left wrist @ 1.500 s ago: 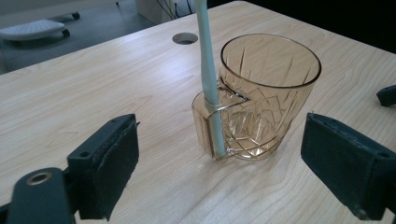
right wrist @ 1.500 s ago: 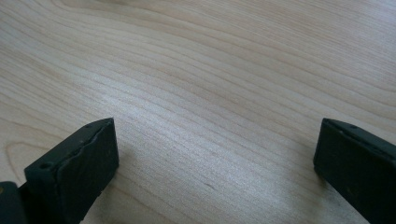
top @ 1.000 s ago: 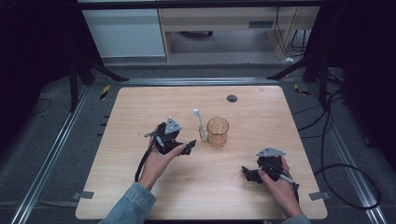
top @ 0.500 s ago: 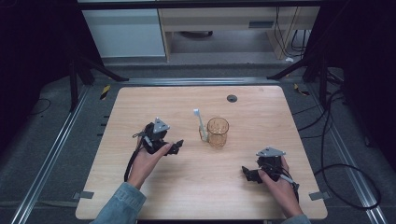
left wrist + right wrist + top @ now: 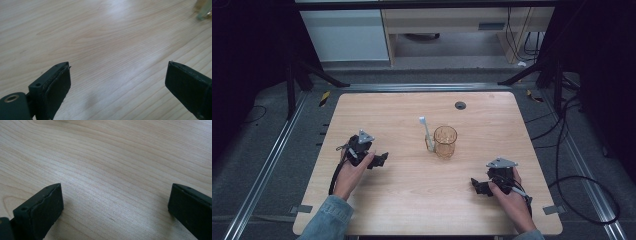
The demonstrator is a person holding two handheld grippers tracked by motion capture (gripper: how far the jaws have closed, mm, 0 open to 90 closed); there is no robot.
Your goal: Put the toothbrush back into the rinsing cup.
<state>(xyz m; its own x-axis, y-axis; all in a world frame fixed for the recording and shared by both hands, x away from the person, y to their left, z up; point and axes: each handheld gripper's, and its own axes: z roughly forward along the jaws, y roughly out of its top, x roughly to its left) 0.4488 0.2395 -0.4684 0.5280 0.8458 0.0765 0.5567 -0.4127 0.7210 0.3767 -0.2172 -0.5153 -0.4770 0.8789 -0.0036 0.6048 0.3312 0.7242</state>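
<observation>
**Two open grippers on the table, one cup and one toothbrush between them**

On the wooden table (image 5: 412, 210) I count one amber transparent cup (image 5: 445, 141), one white toothbrush (image 5: 427, 134), one small dark round hole cover (image 5: 460, 105) near the far edge, and two hand-held grippers. The cup stands upright a little right of the table centre. The toothbrush is just at its left side, touching it or nearly so, with the head pointing to the far edge.

The left gripper (image 5: 380, 160) lies low at the left part of the table, well apart from the cup, with its jaws pointing toward the middle. In the left gripper view its two black jaws stand wide, with bare wood between them, and a blurred piece of the cup (image 5: 204, 11) is in the upper right corner. The right gripper (image 5: 477, 186) is near the front right part of the table, also well apart from the cup. In the right gripper view its jaws are wide too and hold nothing.

Between both grippers and the cup there is free table surface. The right hand (image 5: 512, 200) is close to the near edge of the table. I can read no label or writing on any thing.
</observation>
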